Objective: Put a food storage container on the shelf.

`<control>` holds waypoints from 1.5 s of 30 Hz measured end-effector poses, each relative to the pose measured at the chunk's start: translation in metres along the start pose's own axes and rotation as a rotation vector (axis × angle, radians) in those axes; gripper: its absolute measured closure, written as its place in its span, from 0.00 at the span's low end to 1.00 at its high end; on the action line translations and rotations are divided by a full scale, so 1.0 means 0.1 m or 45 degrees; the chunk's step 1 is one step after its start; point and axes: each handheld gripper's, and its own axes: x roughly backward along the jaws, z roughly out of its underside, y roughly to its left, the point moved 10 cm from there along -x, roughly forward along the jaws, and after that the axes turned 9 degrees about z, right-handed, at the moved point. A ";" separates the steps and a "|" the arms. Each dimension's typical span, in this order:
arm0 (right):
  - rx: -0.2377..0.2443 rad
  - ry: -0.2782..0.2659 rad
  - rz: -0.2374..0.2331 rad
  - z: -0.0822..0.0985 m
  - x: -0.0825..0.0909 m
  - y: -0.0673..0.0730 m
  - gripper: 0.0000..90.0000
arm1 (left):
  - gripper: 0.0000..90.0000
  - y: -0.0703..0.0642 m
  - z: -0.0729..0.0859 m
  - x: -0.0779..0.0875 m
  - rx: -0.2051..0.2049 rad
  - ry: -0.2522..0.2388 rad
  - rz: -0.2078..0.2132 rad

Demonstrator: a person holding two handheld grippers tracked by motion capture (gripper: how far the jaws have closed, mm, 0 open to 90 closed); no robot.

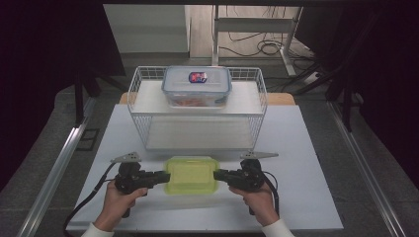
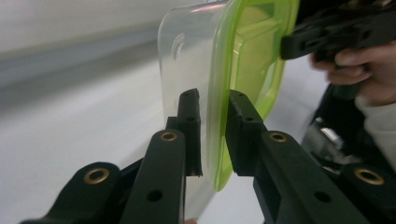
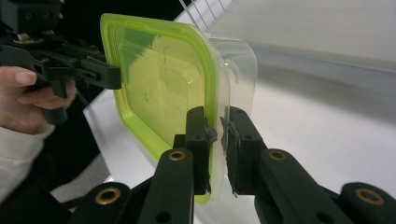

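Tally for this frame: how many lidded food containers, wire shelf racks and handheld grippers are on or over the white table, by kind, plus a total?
Lidded food containers: 2, the green-lidded container clamped at both ends, and the blue-lidded container on the rack's upper shelf
Wire shelf racks: 1, the white wire rack
Handheld grippers: 2, the left gripper and the right gripper
Total: 5

Dim, dark edges; blurred gripper-view backgrounds.

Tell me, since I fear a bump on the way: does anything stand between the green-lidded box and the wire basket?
Nothing visible does. The green-lidded box, gripped at both ends by the left gripper and right gripper, faces bare table up to the wire basket.
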 end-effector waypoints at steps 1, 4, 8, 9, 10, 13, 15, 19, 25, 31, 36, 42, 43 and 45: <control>-0.017 -0.005 -0.026 -0.02 0.02 0.02 0.89 | 0.86 -0.01 -0.02 0.02 -0.015 0.001 -0.005; 0.009 -0.022 -0.019 -0.09 0.04 0.06 0.89 | 0.86 -0.03 -0.08 0.06 -0.035 -0.009 -0.028; 0.043 -0.044 -0.019 -0.22 0.10 0.12 0.89 | 0.86 -0.09 -0.17 0.13 -0.057 -0.042 -0.015; 0.058 -0.049 -0.017 -0.27 0.12 0.14 0.89 | 0.86 -0.10 -0.20 0.15 -0.062 -0.050 -0.015; 0.067 -0.051 -0.013 -0.31 0.14 0.16 0.89 | 0.86 -0.12 -0.23 0.16 -0.066 -0.057 -0.012; 0.097 -0.069 0.000 -0.44 0.21 0.21 0.89 | 0.87 -0.15 -0.33 0.19 -0.077 -0.078 -0.012; 0.108 -0.078 0.006 -0.52 0.25 0.22 0.89 | 0.86 -0.17 -0.40 0.20 -0.083 -0.090 -0.004; 0.138 -0.097 0.025 -0.68 0.35 0.23 0.89 | 0.87 -0.22 -0.56 0.21 -0.092 -0.110 0.004; 0.189 -0.116 0.044 -0.88 0.49 0.27 0.89 | 0.87 -0.29 -0.74 0.24 -0.112 -0.129 0.007; 0.212 -0.136 0.049 -1.06 0.58 0.33 0.89 | 0.87 -0.35 -0.91 0.31 -0.129 -0.152 0.012; 0.220 -0.163 0.047 -1.19 0.63 0.35 0.89 | 0.87 -0.39 -1.05 0.35 -0.145 -0.153 0.005; 0.221 -0.187 0.064 -1.31 0.68 0.36 0.89 | 0.87 -0.41 -1.20 0.37 -0.156 -0.160 -0.008; 0.223 -0.189 0.066 -1.33 0.69 0.36 0.89 | 0.87 -0.41 -1.22 0.37 -0.156 -0.162 -0.006; 0.236 -0.199 0.070 -1.38 0.72 0.36 0.89 | 0.87 -0.42 -1.28 0.38 -0.162 -0.164 0.001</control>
